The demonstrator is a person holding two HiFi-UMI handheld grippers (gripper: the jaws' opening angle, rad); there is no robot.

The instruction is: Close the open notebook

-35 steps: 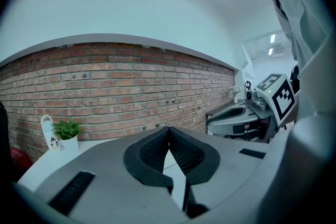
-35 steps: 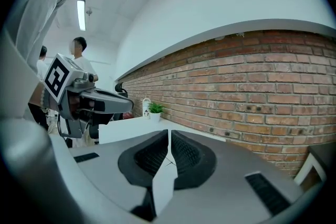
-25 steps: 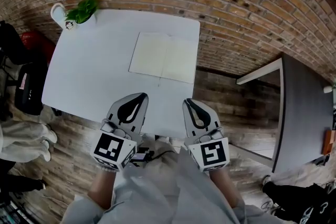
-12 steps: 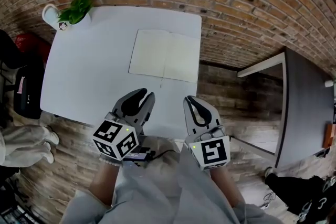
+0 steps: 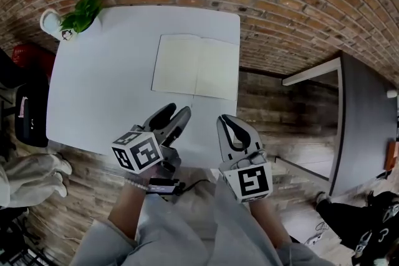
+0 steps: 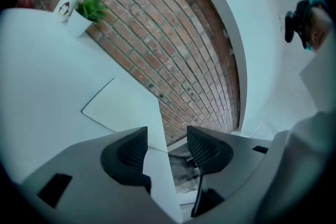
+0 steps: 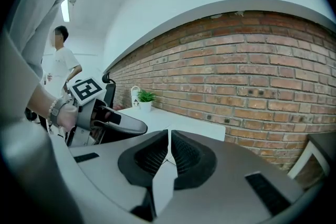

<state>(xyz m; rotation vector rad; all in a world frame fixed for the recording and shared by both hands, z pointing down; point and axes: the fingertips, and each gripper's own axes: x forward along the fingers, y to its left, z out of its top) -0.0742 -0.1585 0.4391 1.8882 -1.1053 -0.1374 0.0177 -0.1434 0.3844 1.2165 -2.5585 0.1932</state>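
The open notebook [image 5: 195,66] lies flat on the white table [image 5: 100,84], cream pages up, close to the table's right edge. In the left gripper view the notebook [image 6: 122,107] shows ahead, past the jaws. My left gripper [image 5: 177,110] hovers over the table's near edge, rolled onto its side. Its jaws [image 6: 167,132] are opening with nothing between them. My right gripper [image 5: 225,119] sits beside it, past the table's near right corner, with its jaws shut and empty [image 7: 168,134]. The notebook is a short way beyond both grippers.
A potted plant [image 5: 81,12] and a white mug [image 5: 50,22] stand at the table's far left corner. A brick wall [image 5: 280,3] runs behind the table. A grey table [image 5: 365,128] stands to the right. A person [image 7: 60,60] stands in the background.
My left gripper has rolled onto its side, moved forward over the table's edge, and its jaws have parted. The right gripper has shifted only slightly and stays shut.
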